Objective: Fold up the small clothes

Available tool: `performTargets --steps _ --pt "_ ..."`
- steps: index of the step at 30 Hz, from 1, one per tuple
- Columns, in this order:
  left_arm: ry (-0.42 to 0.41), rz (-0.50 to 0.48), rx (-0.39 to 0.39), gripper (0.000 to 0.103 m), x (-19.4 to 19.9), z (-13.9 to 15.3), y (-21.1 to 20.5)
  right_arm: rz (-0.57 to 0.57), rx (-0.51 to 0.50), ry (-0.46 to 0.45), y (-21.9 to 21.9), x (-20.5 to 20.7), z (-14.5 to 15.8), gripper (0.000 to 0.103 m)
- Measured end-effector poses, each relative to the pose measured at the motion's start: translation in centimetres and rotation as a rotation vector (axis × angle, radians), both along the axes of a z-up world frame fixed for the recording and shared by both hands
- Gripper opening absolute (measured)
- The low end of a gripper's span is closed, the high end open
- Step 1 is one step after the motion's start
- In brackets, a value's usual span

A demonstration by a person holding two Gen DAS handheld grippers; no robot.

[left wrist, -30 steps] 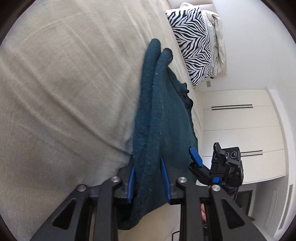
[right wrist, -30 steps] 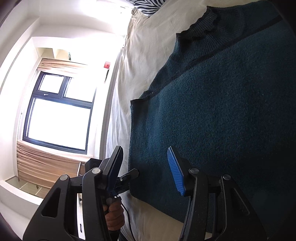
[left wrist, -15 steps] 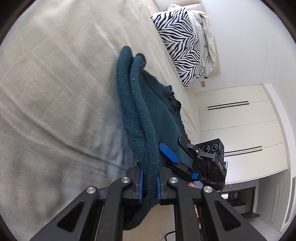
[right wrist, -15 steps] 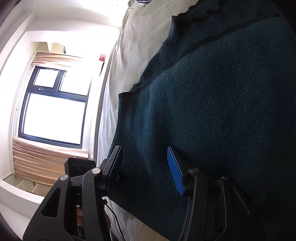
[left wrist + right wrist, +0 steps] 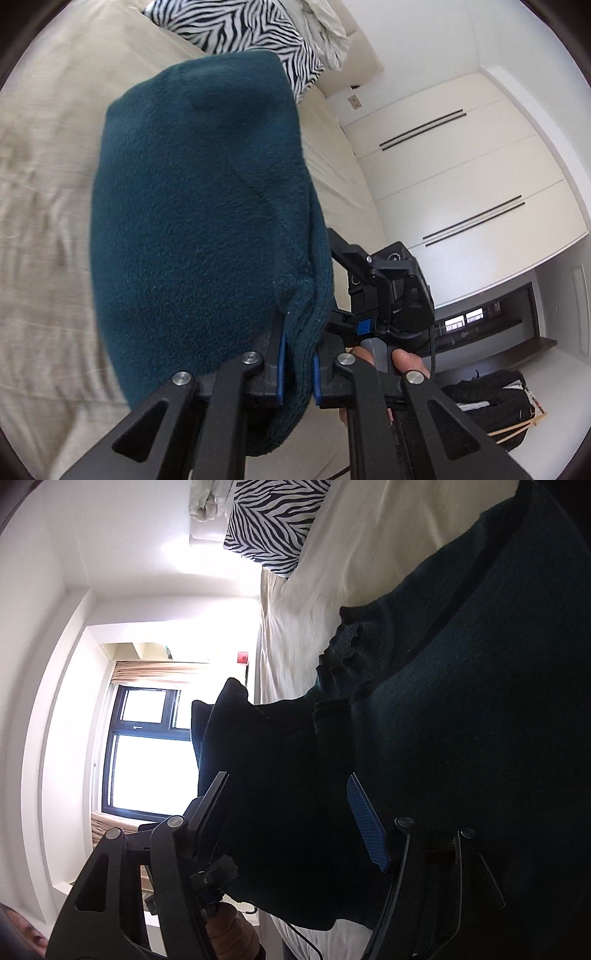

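A wide bed with a beige cover (image 5: 48,155) carries a dark teal knitted sweater (image 5: 461,701), with a zebra-striped pillow (image 5: 243,33) at its far end. The left hand-held gripper (image 5: 297,373) is clenched on a lifted fold of the sweater. The right hand-held gripper (image 5: 291,823) is opening, its blue pads clear of the cloth between them.
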State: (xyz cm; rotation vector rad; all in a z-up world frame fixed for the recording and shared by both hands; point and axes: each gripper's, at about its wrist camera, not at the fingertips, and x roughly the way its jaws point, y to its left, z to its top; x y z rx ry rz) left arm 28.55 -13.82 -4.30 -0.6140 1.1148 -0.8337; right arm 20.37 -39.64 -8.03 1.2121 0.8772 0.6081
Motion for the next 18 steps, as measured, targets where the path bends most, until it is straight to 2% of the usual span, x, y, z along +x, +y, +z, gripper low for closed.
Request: performTargets --steps 3,6,7,9,10,12,15,17,18 --pt "-0.013 -0.069 0.049 0.016 0.3 -2.5 -4.7 -0.037 0.016 0.021 -3.4 -0.6 -0.9 0.072" --pt "0.044 -0.102 0.085 0.028 -0.1 -5.4 -6.5 -0.059 0.035 0.061 -5.6 -1.0 -2.4 0.070" --pt "0.037 -0.095 0.073 0.030 -0.6 -5.4 -6.1 -0.050 0.031 0.062 -5.3 -0.9 -2.7 0.070" --pt "0.011 -0.099 0.039 0.043 -1.4 -4.7 -5.1 -0.033 0.003 0.050 -5.0 -1.0 -2.4 0.070" --pt "-0.015 -0.097 0.032 0.045 -1.9 -4.0 -4.4 -0.025 -0.022 0.044 -4.1 -0.6 -2.3 0.070" --pt "-0.075 -0.092 0.050 0.051 -2.9 -2.5 -3.1 -0.016 -0.075 0.042 -3.0 -0.1 -2.4 0.069" --pt "-0.127 -0.070 0.075 0.051 -4.8 -1.4 -0.7 0.007 -0.185 0.071 -1.5 0.5 -2.1 0.056" --pt "-0.129 -0.048 0.101 0.051 -4.8 -1.5 0.4 0.031 -0.278 0.099 -0.5 1.2 -1.9 0.032" --pt "-0.118 -0.039 0.106 0.051 -4.7 -1.6 0.6 0.040 -0.324 0.112 -0.1 1.3 -1.8 0.027"
